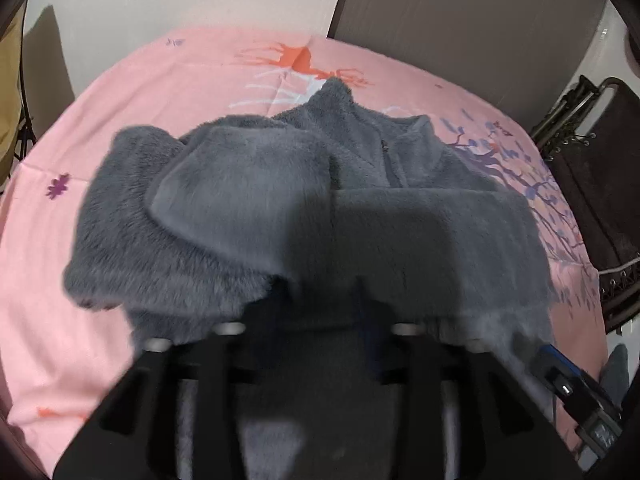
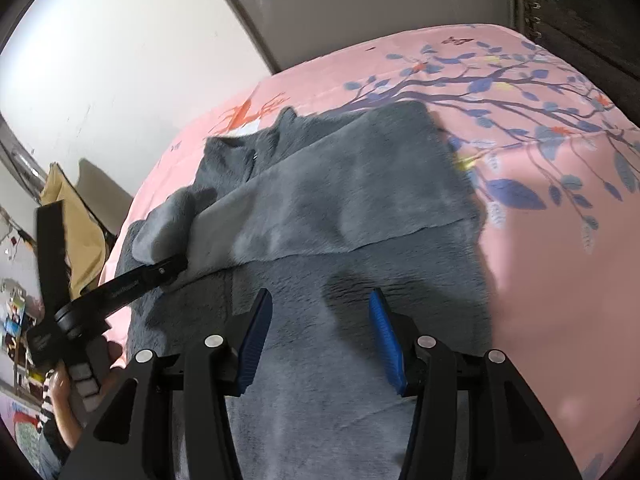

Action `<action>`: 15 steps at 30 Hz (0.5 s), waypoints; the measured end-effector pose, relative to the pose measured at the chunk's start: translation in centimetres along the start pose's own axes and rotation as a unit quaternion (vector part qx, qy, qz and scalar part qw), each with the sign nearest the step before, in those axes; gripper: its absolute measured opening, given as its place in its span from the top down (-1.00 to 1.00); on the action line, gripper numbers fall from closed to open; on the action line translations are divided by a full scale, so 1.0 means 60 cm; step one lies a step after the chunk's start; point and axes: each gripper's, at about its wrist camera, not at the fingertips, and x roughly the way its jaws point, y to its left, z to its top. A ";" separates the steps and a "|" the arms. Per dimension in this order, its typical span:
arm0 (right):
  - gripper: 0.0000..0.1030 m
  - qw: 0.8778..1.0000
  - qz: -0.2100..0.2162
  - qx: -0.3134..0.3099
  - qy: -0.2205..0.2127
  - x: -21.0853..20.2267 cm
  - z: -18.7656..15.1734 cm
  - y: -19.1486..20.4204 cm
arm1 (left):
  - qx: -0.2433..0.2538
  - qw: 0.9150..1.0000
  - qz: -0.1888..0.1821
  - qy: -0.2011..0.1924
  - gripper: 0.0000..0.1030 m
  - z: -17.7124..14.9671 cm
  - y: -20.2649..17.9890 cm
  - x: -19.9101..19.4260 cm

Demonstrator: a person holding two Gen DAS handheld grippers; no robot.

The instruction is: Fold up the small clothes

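Mid-fold: left hand-held gripper (image 2: 176, 266) clamped on fleece jacket (image 2: 340, 188) sleeve; right hand-held gripper (image 2: 320, 300) wide open, empty. Next: lay sleeve flat on bed (image 2: 560, 240).

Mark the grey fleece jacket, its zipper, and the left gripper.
grey fleece jacket (image 2: 360, 184): right wrist view, on the folded-over panel.
zipper (image 1: 387, 156): left wrist view, on the zip line below the collar.
left gripper (image 2: 176, 264): right wrist view, at its tips against the fleece edge.
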 end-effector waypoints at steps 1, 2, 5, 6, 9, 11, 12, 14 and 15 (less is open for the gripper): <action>0.00 1.000 0.002 -0.007 0.003 0.005 0.001 0.012 | 0.000 1.000 0.010 -0.007 -0.80 -0.005 0.005 -0.015; -0.01 1.000 0.005 -0.014 0.004 0.009 0.003 0.023 | -0.011 0.999 0.039 -0.035 -0.92 -0.011 0.019 -0.041; -0.04 0.999 0.017 -0.048 0.007 0.024 0.014 0.071 | -0.035 0.994 0.082 -0.069 -0.92 -0.021 0.072 -0.082; -0.04 0.998 0.020 -0.062 0.006 0.030 0.019 0.091 | -0.050 0.993 0.089 -0.066 -0.92 -0.021 0.093 -0.083; -0.09 0.993 0.032 -0.117 0.002 0.052 0.029 0.163 | -0.114 0.984 0.124 -0.049 -0.92 -0.027 0.177 -0.066; -0.12 0.986 0.032 -0.166 0.002 0.067 0.032 0.218 | -0.168 0.974 0.149 -0.037 -0.92 -0.040 0.237 -0.053; -0.12 0.981 0.032 -0.192 0.002 0.074 0.032 0.244 | -0.189 0.970 0.149 -0.031 -0.92 -0.046 0.258 -0.046; -0.13 0.971 0.030 -0.235 0.003 0.093 0.033 0.293 | -0.187 0.969 0.154 -0.046 -0.92 -0.055 0.267 -0.047; -0.13 0.968 0.027 -0.249 0.004 0.100 0.034 0.310 | -0.177 0.970 0.161 -0.044 -0.92 -0.057 0.265 -0.045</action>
